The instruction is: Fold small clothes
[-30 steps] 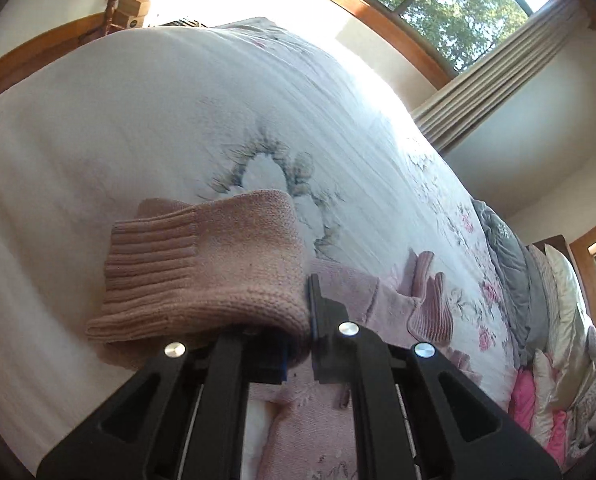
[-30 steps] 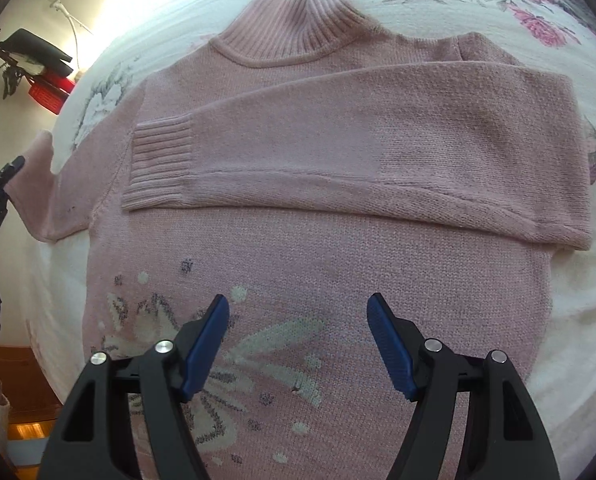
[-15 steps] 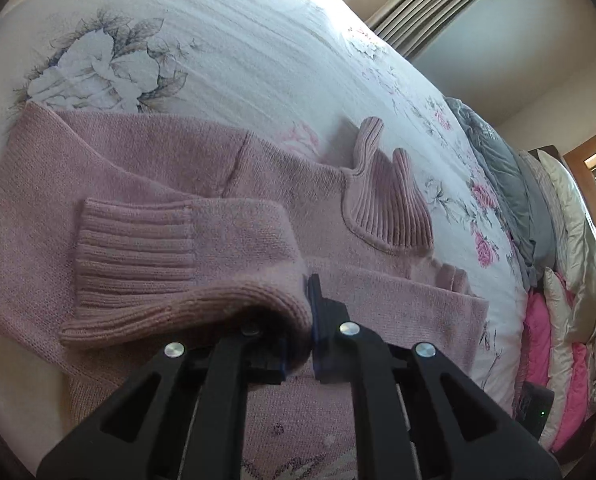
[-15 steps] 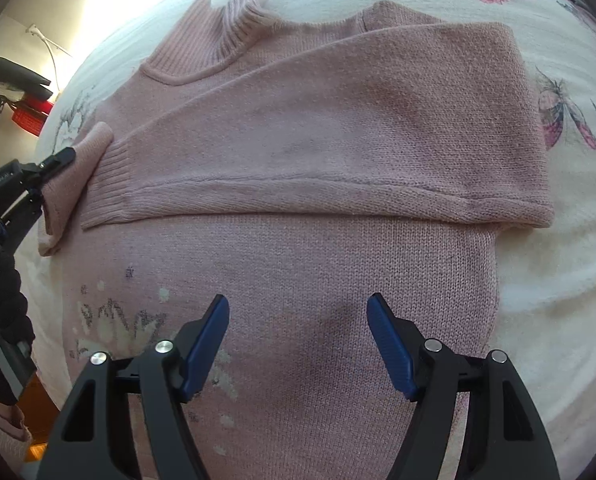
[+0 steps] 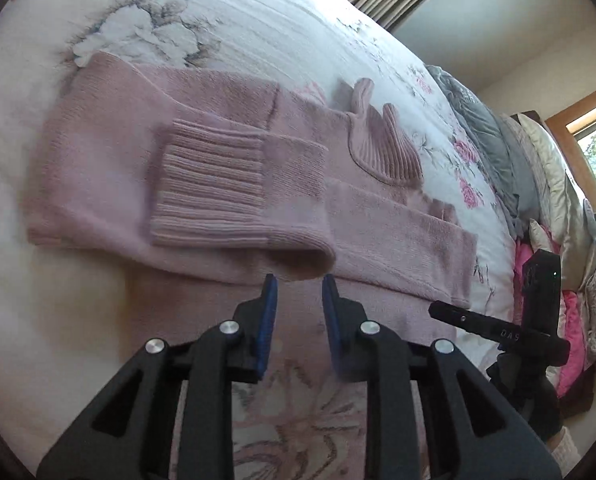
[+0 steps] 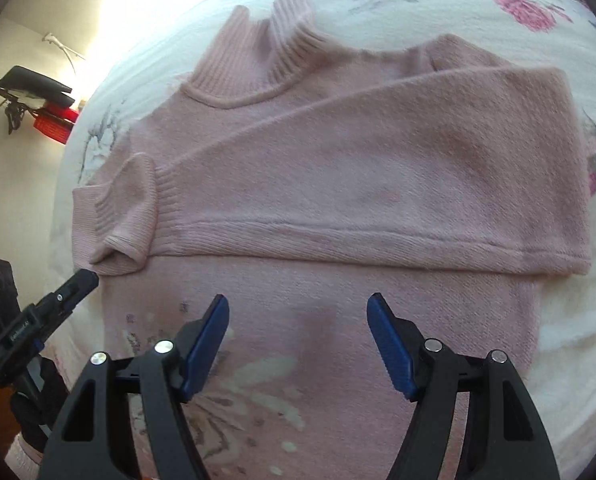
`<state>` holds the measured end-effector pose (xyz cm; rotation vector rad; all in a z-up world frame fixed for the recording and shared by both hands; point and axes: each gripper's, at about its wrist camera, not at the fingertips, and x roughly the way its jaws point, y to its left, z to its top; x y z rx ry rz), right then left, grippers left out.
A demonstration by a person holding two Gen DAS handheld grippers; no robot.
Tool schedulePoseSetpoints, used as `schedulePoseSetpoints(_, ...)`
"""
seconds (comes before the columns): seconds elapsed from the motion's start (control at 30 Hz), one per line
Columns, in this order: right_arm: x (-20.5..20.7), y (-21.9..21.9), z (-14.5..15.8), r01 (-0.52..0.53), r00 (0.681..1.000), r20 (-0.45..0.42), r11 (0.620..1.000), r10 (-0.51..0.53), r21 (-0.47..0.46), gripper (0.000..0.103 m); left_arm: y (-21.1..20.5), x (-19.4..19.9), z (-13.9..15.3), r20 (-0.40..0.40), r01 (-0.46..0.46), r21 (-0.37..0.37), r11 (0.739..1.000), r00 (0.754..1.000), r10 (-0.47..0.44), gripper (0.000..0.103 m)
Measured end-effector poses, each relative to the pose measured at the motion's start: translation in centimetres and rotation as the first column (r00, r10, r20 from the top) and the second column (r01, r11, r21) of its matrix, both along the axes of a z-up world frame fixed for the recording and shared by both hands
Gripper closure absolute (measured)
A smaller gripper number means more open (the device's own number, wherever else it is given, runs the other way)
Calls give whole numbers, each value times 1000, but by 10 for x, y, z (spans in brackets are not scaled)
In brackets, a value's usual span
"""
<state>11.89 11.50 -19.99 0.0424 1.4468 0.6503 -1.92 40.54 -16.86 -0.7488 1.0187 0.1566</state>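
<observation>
A pink knit sweater point(image 6: 337, 168) lies face up on the bed, its ribbed collar point(image 6: 258, 60) at the far end. Both sleeves are folded across the chest. The ribbed cuff point(image 5: 214, 188) of the near sleeve rests doubled over on the sweater, also visible as the cuff point(image 6: 130, 208) at the left. My left gripper point(image 5: 299, 292) is open, just short of that sleeve's fold, holding nothing. My right gripper point(image 6: 298, 304) hangs wide open above the sweater's lower front with its pale flower pattern. The left gripper's tip point(image 6: 78, 280) shows beside the cuff.
A white floral bedspread point(image 5: 258, 20) lies under the sweater. A grey blanket point(image 5: 489, 152) and pillows point(image 5: 557, 184) are piled at the head of the bed. A red and black object point(image 6: 54, 128) stands beyond the bed's edge by the wall.
My left gripper carried the sleeve cuff over onto the sweater's chest, then let go and opened. My right gripper stayed open over the lower front.
</observation>
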Motion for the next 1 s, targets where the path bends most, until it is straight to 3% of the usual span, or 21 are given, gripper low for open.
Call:
schedulePoseSetpoints(0.17, 7, 68, 8, -81, 996, -23, 991, 84, 106, 31, 69, -19, 13, -61, -121, 175, 977, 989, 134, 73)
schedulePoseSetpoints(0.27, 8, 115, 5, -104, 992, -50, 984, 112, 147, 31, 93, -12, 4, -109, -142, 209, 968, 980, 167, 73)
schedulePoseSetpoints(0.37, 13, 146, -11, -74, 985, -141, 977, 104, 200, 31, 105, -7, -13, -150, -140, 196, 971, 974, 170, 73)
schedulePoseSetpoints(0.43, 14, 162, -24, -80, 981, -164, 985, 105, 153, 32, 108, -6, -23, -178, -138, 198, 970, 968, 174, 73)
schedulePoseSetpoints(0.5, 11, 170, -35, -95, 973, -196, 986, 121, 140, 47, 109, -5, -28, -182, -146, 193, 970, 966, 182, 72)
schedulePoseSetpoints(0.53, 8, 172, -39, -105, 969, -209, 985, 133, 139, 65, 111, -5, -28, -181, -152, 187, 970, 966, 186, 72)
schedulePoseSetpoints(0.6, 4, 173, -35, -123, 973, -178, 982, 148, 140, 74, 112, -7, -25, -176, -158, 178, 971, 966, 190, 72)
schedulePoseSetpoints(0.63, 3, 172, -30, -131, 974, -163, 979, 157, 159, 84, 112, -7, -22, -170, -160, 177, 971, 967, 190, 72)
schedulePoseSetpoints(0.67, 3, 168, -24, -130, 975, -156, 975, 159, 183, 86, 112, -8, -17, -160, -160, 178, 971, 969, 189, 72)
schedulePoseSetpoints(0.8, 7, 136, 9, -114, 987, -87, 965, 138, 235, 89, 100, -1, 6, -101, -133, 213, 968, 982, 157, 72)
schedulePoseSetpoints(1.0, 25, 65, 36, -39, 999, -15, 978, 43, 206, 89, 64, 33, 20, -52, -47, 215, 975, 997, 60, 71)
